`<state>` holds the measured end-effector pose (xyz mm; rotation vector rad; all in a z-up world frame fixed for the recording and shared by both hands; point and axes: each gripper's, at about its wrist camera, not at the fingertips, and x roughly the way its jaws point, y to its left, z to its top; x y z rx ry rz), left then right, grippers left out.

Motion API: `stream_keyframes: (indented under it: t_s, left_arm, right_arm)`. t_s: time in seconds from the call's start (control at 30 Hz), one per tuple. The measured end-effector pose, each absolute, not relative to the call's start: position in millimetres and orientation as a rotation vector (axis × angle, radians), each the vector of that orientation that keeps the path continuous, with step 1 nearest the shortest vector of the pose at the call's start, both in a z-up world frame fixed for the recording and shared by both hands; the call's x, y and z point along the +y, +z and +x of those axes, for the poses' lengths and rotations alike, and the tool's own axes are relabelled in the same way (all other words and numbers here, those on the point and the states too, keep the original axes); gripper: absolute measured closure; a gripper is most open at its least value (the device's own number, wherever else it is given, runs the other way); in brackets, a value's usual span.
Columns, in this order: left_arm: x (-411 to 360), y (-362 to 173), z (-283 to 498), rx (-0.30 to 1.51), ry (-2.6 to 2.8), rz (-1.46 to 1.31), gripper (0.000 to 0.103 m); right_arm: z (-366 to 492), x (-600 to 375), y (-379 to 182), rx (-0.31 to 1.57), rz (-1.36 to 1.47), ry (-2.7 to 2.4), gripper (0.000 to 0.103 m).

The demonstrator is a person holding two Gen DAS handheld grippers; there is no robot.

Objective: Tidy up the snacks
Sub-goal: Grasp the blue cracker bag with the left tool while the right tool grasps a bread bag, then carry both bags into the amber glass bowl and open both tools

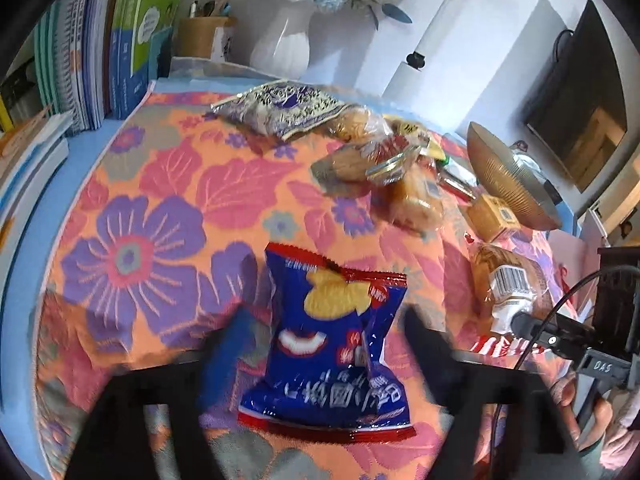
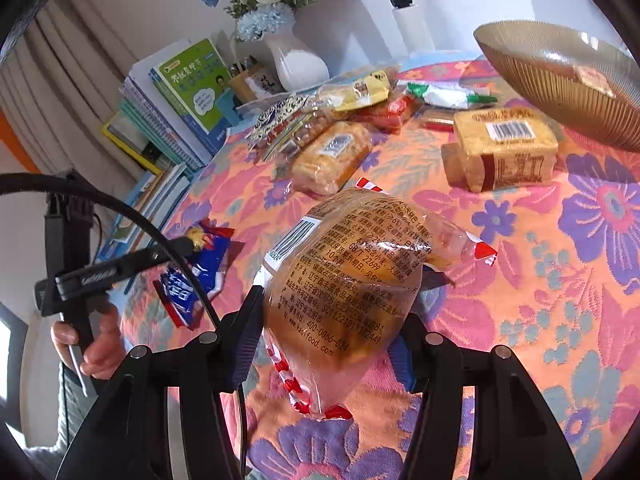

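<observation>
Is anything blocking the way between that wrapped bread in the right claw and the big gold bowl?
Nothing visible does. The right gripper holds the bread packet above the cloth; the boxed cake lies below the gold bowl, not across the path.

— What can be read on the bread packet (image 2: 344, 280) seen in the right wrist view?
— A web address, "kadifood.com", and a phone number beginning "400-0066-024" are printed on its clear wrapper, along with "GB/T 22699" and dense Chinese small print. A barcode is seen on its white label.

— And on the blue snack bag (image 1: 332, 344) near the counter's front edge?
— Large white Chinese characters are printed upside down; they cannot be made out with certainty.

— Anything else?
— "DAS" is moulded on the gripper body (image 1: 600, 366) at the right of the left wrist view. Green Chinese lettering is carried by the green book (image 2: 196, 84) at the counter's far left corner. A barcode is shown on the boxed cake (image 2: 506, 148).
</observation>
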<state>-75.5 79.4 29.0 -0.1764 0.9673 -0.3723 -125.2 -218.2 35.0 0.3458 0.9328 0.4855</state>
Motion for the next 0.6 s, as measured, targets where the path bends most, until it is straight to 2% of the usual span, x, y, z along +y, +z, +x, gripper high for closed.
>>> stream_keyframes:
  t_s: [0.13, 0.23, 0.27, 0.4, 0.47, 0.53, 0.6]
  left_arm:
    - [69, 13, -70, 1.022, -0.338, -0.148, 0.014]
    - [51, 10, -72, 1.005, -0.323, -0.026, 0.014]
    - [45, 9, -72, 1.003, -0.323, 0.012, 0.014]
    - [27, 9, -79, 0.95, -0.285, 0.151, 0.039]
    - [27, 11, -79, 0.951, -0.301, 0.117, 0.041]
    - [30, 15, -80, 0.939, -0.315, 0.082, 0.042]
    - [32, 22, -83, 0.914, -0.343, 0.042, 0.042]
  right_arm:
    - [-124, -221, 29, 0.964, 0.396, 0.501, 0.044]
    - [-123, -229, 28, 0.975, 0.468, 0.514, 0.026]
    - [-121, -232, 28, 0.976, 0.492, 0.516, 0.023]
    - [-113, -231, 21, 0.997, 0.547, 0.469, 0.023]
    - [-111, -220, 23, 0.979, 0.509, 0.424, 0.027]
    - [-111, -205, 27, 0.963, 0.429, 0.418, 0.042]
    - [-114, -200, 31, 0.94, 0.448, 0.472, 0.045]
